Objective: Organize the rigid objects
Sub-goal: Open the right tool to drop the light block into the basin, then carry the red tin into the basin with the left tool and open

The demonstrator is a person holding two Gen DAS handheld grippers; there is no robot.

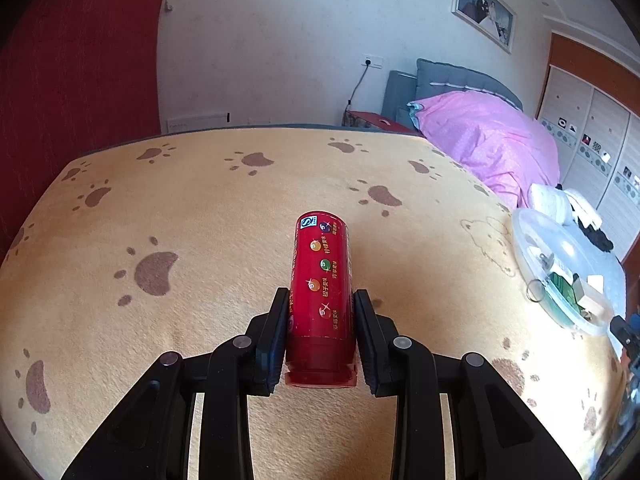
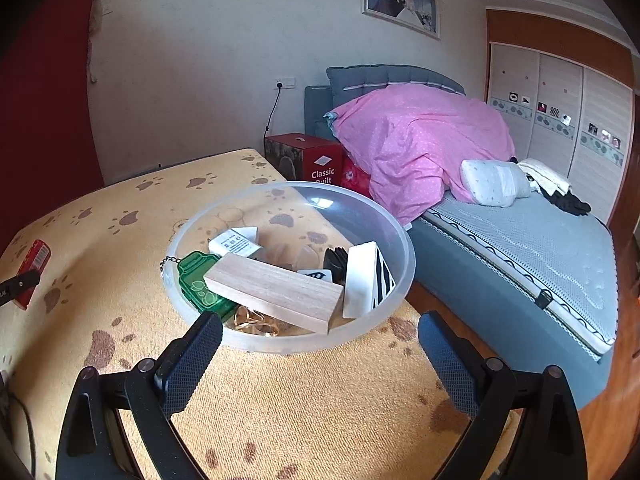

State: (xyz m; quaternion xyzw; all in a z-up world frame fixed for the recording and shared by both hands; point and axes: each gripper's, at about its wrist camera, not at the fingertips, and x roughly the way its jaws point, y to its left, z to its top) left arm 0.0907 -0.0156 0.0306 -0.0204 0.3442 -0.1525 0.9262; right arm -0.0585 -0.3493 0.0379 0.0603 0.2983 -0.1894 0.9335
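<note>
a home bedroom: bed [image 2: 520, 240], pink quilt [image 2: 416, 140], wardrobe [image 2: 560, 112].

We read "Classic Quilt" in white on red box [image 2: 316, 160], at 12 o'clock from clear bowl [image 2: 392, 236]. Red tube [image 1: 322, 276] carries white "S" logo near far end, plus four small printed lines beside coloured dots, too small for us to read. White packet [image 2: 234, 245] in bowl: print illegible.
</note>
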